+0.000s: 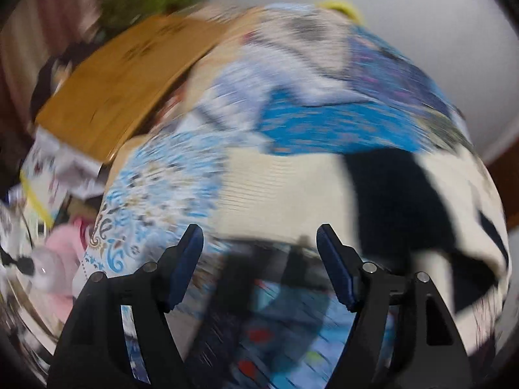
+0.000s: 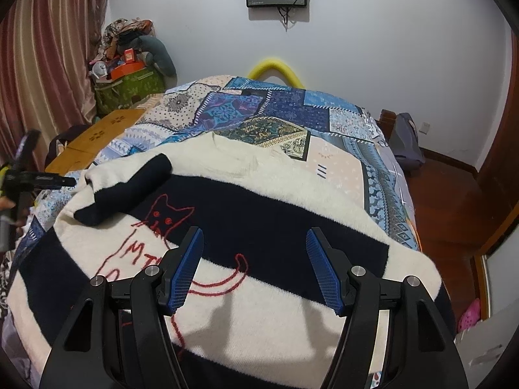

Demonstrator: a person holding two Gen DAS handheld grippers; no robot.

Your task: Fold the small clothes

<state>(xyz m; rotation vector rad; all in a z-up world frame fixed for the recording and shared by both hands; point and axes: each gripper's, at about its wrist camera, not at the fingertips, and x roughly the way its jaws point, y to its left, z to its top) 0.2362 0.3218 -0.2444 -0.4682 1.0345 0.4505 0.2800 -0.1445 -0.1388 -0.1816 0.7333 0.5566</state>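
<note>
A cream and black striped sweater (image 2: 266,201) with a red stitched cat lies spread on the patchwork bed (image 2: 343,168). One black-cuffed sleeve (image 2: 126,191) is folded across its chest. My right gripper (image 2: 254,236) is open and empty, hovering just above the sweater's lower half. My left gripper (image 1: 259,236) is open and empty over the bed's left part; its view is motion-blurred, and the sweater (image 1: 324,181) shows ahead of it and to the right. The left gripper also shows at the far left of the right wrist view (image 2: 26,178).
A wooden board (image 2: 97,139) lies off the bed's left side, with a pile of bags and clothes (image 2: 129,61) in the corner by the curtain. A yellow foam hoop (image 2: 275,68) stands behind the bed. Wood floor and a grey bag (image 2: 405,142) are at the right.
</note>
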